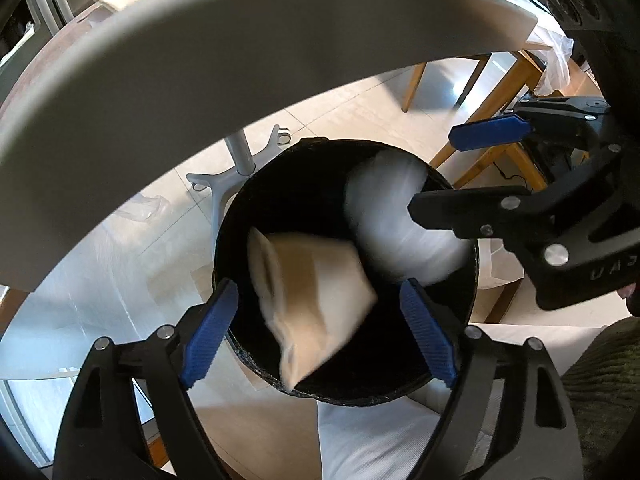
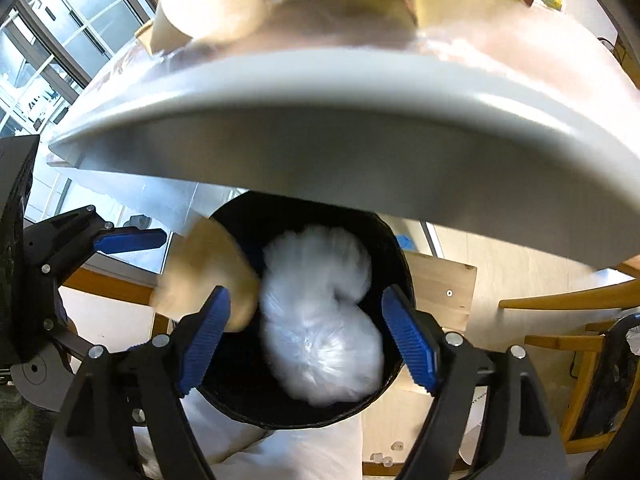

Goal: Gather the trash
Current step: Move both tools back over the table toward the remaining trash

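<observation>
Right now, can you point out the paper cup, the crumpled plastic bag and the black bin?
paper cup (image 1: 316, 304): left wrist view, on its tan side wall.
crumpled plastic bag (image 2: 320, 320): right wrist view, on the middle of the white bundle.
black bin (image 1: 280, 208): left wrist view, on its dark inner wall.

Below my left gripper's (image 1: 320, 332) ribbed blue pads: matt tan paper cup (image 1: 312, 304), crinkled translucent white plastic bag (image 1: 388, 216), round black bin (image 1: 474, 276) with rough rim. Ahead, smooth grey table edge (image 1: 240, 60).
</observation>
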Available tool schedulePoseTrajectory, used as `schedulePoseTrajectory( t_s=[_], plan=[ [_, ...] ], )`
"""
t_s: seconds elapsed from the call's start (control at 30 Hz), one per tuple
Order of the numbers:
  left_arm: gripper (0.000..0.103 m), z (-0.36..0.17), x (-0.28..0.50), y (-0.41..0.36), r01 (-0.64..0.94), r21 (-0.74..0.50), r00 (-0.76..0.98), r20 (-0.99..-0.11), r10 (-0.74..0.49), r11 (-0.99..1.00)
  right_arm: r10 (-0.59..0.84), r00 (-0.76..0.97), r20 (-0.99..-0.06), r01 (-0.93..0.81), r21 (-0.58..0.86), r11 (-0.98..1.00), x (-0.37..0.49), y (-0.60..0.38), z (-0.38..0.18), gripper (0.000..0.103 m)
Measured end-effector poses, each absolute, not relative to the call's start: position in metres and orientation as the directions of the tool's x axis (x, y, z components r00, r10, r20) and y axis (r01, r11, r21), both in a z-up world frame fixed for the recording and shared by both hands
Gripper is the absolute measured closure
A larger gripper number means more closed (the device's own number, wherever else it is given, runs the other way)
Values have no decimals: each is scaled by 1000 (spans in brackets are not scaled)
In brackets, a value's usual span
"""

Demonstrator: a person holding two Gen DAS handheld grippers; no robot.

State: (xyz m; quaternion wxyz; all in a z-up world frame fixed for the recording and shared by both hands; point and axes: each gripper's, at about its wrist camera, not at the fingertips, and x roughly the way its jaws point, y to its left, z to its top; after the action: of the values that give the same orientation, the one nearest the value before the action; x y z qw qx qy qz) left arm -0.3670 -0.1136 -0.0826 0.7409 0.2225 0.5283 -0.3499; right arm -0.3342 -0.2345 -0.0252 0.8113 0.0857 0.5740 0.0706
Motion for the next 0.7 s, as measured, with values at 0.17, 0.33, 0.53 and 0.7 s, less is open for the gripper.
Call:
schedulePoseTrajectory(
  t_s=[0.17,0.33,0.53,0.7],
  plan=[
    [16,-75,-371,-106,750,-29,216,-933,-286,661,207,352,-913,-20,214,977,-340,-240,-14,26],
    [16,-51,-379,-93,742,-31,238,-922,-306,670,201,404,-892,-38,203,978,-357,-250,13,25],
    [6,14,-383,-76,754,-40,302,-865,-401,656,178,550,-816,-55,177,983,-376,-259,79,13],
    [2,56,-365,-80,741,38,436,-786,-438,670,95,627,-773,-2,120,993,-346,-273,101,8]
  ],
)
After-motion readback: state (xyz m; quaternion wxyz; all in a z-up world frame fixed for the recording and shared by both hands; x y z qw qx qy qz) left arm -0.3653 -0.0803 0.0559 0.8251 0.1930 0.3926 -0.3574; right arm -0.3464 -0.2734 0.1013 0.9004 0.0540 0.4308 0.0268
